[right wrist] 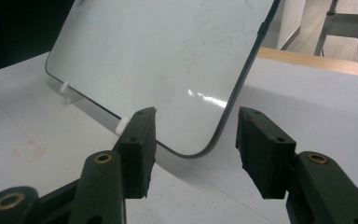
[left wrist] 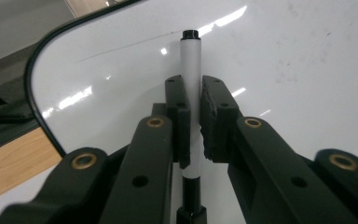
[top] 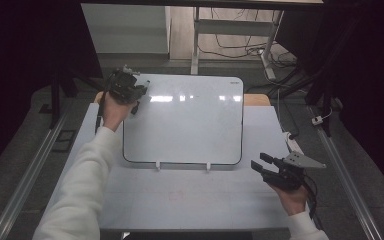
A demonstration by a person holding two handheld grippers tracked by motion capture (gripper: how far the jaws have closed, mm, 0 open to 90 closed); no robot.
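A: Marker [left wrist: 190,79] first: where is it, and how far along are we?
B: Clamped in the left hand-held gripper [top: 125,86], over the whiteboard's [top: 190,125] far left corner. The board looks unmarked, so any writing seems not yet begun.
A: Its axis?
B: Running along the jaws, dark end toward the board.
A: And on the right?
B: The right hand-held gripper [right wrist: 196,149] gapes, empty, near the board's near right corner, over the worktop [top: 190,200].
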